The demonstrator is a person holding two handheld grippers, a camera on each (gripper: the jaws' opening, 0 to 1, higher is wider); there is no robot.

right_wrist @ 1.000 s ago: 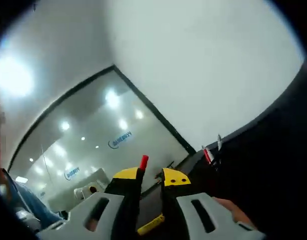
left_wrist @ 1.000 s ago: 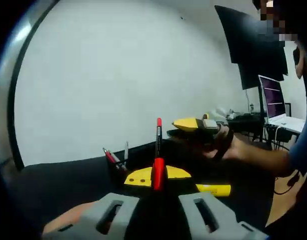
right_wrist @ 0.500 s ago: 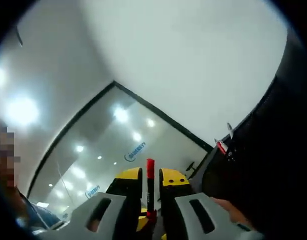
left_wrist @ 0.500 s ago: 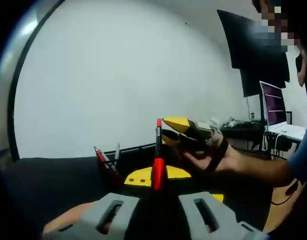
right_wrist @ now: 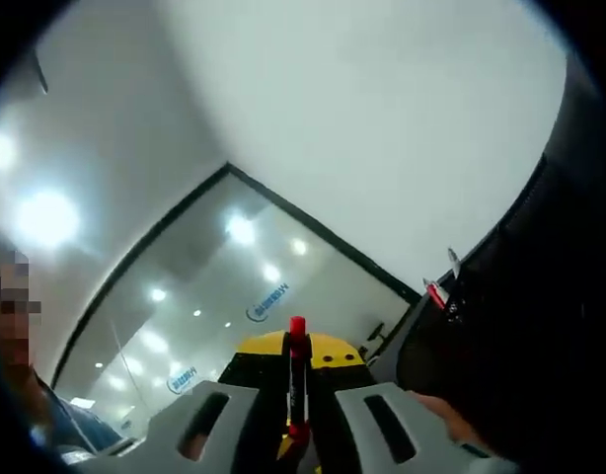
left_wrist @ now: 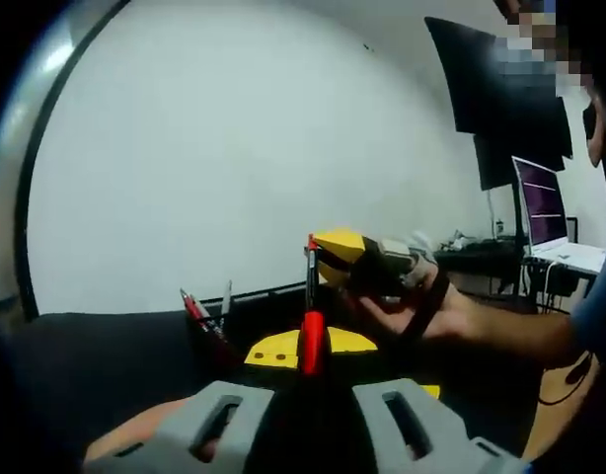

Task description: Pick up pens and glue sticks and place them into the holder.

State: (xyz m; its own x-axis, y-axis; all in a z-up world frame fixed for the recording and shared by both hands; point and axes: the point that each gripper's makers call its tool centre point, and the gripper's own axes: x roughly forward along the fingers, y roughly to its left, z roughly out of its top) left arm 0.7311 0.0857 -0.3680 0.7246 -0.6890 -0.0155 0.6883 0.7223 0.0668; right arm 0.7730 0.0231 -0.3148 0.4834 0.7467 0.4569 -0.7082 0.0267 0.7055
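In the left gripper view, the left gripper [left_wrist: 305, 348] is clamped on a red pen [left_wrist: 310, 314], which stands upright between its yellow jaw tips. The right gripper [left_wrist: 328, 259], held in a person's hand [left_wrist: 421, 311], reaches in from the right; its yellow jaws have closed on the upper end of the same red pen. The holder [left_wrist: 216, 336], a dark container on the black surface [left_wrist: 106, 360], sits to the left of the red pen and beyond it, with a red-tipped pen and a pale one leaning out of its top. A yellow glue stick [left_wrist: 427, 390] lies on the surface to the right of the red pen, partly hidden by the left gripper body. In the right gripper view, the right gripper [right_wrist: 298, 348] is shut on the red pen [right_wrist: 297, 380], which runs straight up between the jaws with its red end showing above them. The holder [right_wrist: 443, 296] appears to the right of the red pen, at the edge of the black surface [right_wrist: 520, 326].
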